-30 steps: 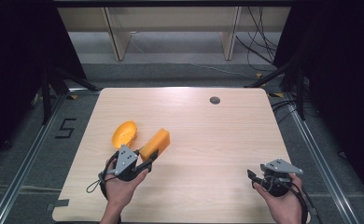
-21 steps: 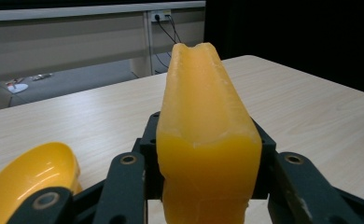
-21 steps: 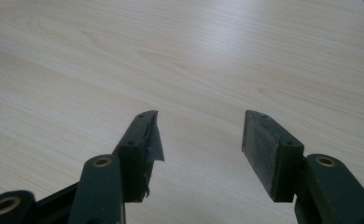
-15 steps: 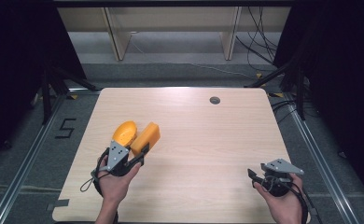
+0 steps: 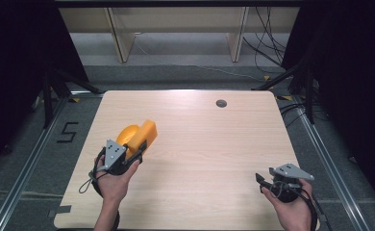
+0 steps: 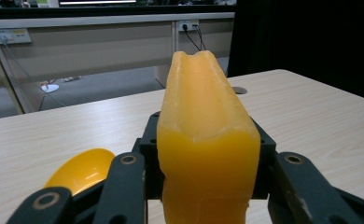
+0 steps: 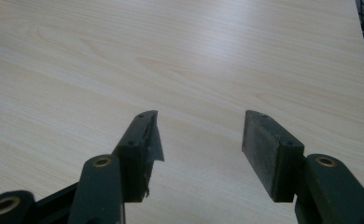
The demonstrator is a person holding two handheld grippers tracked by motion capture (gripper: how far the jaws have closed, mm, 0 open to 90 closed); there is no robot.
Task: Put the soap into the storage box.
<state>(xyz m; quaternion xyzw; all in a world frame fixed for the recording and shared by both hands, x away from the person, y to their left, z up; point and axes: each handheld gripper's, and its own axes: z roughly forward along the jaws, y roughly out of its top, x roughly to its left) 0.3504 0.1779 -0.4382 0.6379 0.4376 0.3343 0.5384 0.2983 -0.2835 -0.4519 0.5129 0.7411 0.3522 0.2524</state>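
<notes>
Because the left hand-held gripper (image 5: 138, 148) pinches the orange block (image 5: 144, 134) from both sides, with a jaw pressed on each flank as its own view shows, the block is carried lifted and points away from the person's left hand (image 5: 113, 180). It looks soft, like a sponge or foam piece, since its sides seem a little squeezed between the jaws; this is my judgement only. Just beside the block, on the side toward the near left corner of the bench (image 5: 214, 144), lies a round yellow piece (image 5: 127, 134), maybe a small bowl or half shell. From the high view I cannot tell if the block touches it or only hangs over its edge. I suppose the block is held there to be put next to the yellow piece or into it.

Well apart from the block, near the opposite near corner of the bench, the right hand-held gripper (image 7: 196, 140) waits with its jaws spread wide and nothing between them, above bare wood. It probably stays there to keep out of the way.
</notes>
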